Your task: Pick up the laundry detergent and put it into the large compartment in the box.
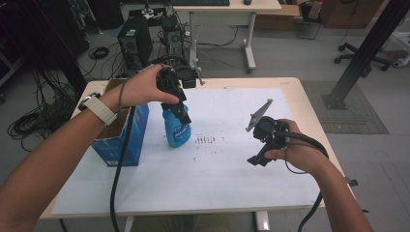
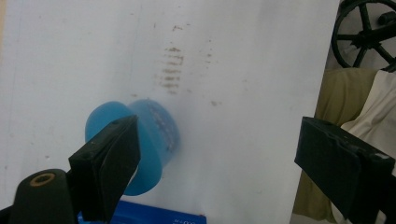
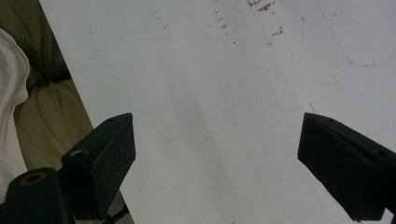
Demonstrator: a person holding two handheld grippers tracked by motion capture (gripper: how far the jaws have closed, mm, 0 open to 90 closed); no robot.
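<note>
A blue plastic bottle (image 1: 176,131) stands upright on the white sheet (image 1: 227,159), right beside a blue cardboard box (image 1: 121,140). My left gripper (image 1: 184,116) points down just above the bottle's top, jaws spread. In the left gripper view the bottle (image 2: 156,123) sits partly behind the left jaw, off to the side of the wide gap, and the left gripper (image 2: 219,140) holds nothing. My right gripper (image 1: 260,158) hovers low over the sheet at the right. In the right gripper view the right gripper (image 3: 219,135) stands open over bare sheet.
The open-topped box sits at the table's left edge; its blue top edge (image 2: 154,218) shows below the bottle. Brown smudges (image 1: 205,140) mark the sheet's middle. A computer tower (image 1: 134,43), cables and a desk (image 1: 227,9) stand beyond the table.
</note>
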